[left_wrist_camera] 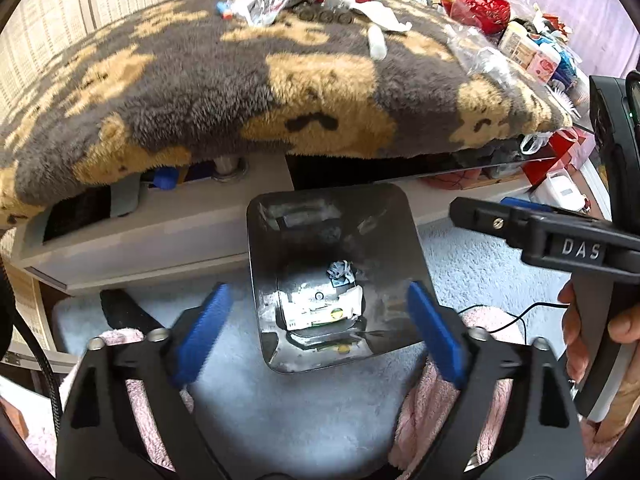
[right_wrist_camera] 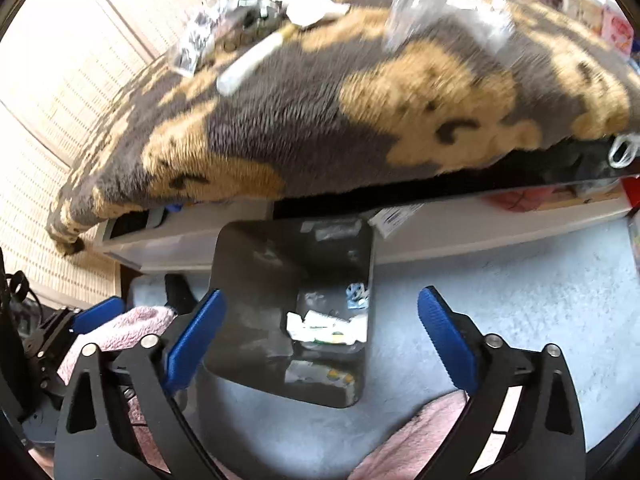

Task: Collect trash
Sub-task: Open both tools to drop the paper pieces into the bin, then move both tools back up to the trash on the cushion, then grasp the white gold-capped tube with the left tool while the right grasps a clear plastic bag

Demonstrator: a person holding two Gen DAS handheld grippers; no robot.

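A black trash bin (left_wrist_camera: 264, 264) stands on the pale carpet below the table edge; it also shows in the right wrist view (right_wrist_camera: 248, 304). White crumpled wrappers (left_wrist_camera: 320, 308) lie at its bottom, also seen in the right wrist view (right_wrist_camera: 326, 326). My left gripper (left_wrist_camera: 316, 332) is open and empty above the bin. My right gripper (right_wrist_camera: 320, 344) is open and empty above the bin too; its body shows at the right of the left wrist view (left_wrist_camera: 560, 236). More trash lies on the blanket: a white tube (left_wrist_camera: 376, 42), clear plastic wrap (left_wrist_camera: 476, 54), crumpled paper (left_wrist_camera: 380, 12).
A grey and tan fleece blanket (left_wrist_camera: 200, 92) covers a low table. Boxes and red items (left_wrist_camera: 532, 48) crowd its far right. A white shelf (left_wrist_camera: 140, 232) runs under the table. Pink fabric (right_wrist_camera: 132, 320) lies near me. A black cable (left_wrist_camera: 516, 316) crosses the carpet.
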